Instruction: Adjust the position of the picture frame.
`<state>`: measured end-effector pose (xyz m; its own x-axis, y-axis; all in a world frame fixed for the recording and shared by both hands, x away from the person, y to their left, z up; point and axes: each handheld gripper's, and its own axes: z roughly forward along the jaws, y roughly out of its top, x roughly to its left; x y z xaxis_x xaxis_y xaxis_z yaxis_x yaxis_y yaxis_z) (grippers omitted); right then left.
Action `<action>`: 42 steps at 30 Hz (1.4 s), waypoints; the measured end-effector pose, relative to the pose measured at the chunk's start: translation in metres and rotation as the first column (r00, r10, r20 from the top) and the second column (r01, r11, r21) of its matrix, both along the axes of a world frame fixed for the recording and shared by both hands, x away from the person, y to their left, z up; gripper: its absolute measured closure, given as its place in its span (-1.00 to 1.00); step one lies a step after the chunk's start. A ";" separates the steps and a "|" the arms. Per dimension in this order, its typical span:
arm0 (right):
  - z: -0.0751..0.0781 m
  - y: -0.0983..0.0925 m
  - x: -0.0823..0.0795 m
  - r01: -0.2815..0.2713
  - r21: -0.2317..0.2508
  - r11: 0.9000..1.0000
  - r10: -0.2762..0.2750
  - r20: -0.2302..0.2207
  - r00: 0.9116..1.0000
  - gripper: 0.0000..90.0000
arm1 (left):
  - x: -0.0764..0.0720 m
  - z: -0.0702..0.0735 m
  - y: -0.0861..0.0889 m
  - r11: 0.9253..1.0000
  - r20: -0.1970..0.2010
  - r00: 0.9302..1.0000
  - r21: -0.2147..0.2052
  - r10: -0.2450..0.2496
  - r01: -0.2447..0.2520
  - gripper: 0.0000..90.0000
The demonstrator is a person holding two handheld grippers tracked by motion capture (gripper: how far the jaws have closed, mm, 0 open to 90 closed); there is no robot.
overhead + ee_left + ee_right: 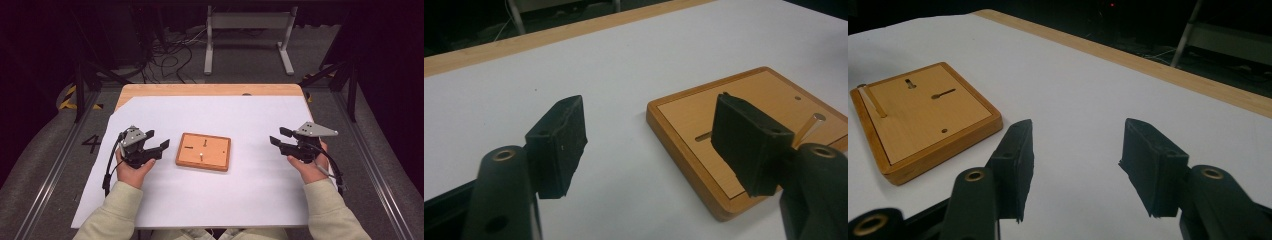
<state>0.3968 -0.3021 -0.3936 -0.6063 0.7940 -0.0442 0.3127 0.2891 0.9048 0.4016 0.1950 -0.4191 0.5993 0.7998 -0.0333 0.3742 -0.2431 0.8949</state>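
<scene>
Wooden board [203,151]: centre of white-covered table [250,200], 1 upright pin [200,156] | left gripper [156,142]: fingers [559,145] open, empty, just beside board | right gripper [278,137]: fingers [1015,165] open, empty, well apart | Risk: 1-sided contact may slide board, tilt pin.

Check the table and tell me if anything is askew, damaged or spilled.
Nothing stands out. The wooden board lies flat on the white sheet, slightly turned, with a small metal pin standing upright in it. No spill or breakage shows.

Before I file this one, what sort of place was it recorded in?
Probably a lab recording station: a table under white paper, a wooden board at its centre, loose cables and a metal stand on the dark floor behind.
</scene>
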 end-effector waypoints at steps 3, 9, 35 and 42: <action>0.001 0.000 -0.001 -0.021 -0.008 1.000 0.021 0.017 1.000 0.14 | 0.000 0.002 -0.001 1.000 0.003 1.000 0.004 0.003 -0.003 -0.17; 0.004 -0.001 -0.002 -0.020 0.000 1.000 0.020 0.022 1.000 0.12 | 0.002 0.005 0.000 1.000 0.016 1.000 0.006 0.013 -0.013 -0.21; 0.005 -0.008 0.000 0.012 -0.002 1.000 -0.012 -0.003 1.000 0.06 | 0.019 -0.002 -0.012 0.998 -0.057 0.998 0.055 0.020 -0.017 0.88; 0.004 -0.009 0.000 0.014 -0.004 1.000 -0.014 -0.010 1.000 0.06 | 0.027 -0.007 -0.014 0.999 -0.105 0.994 0.039 0.017 -0.013 1.00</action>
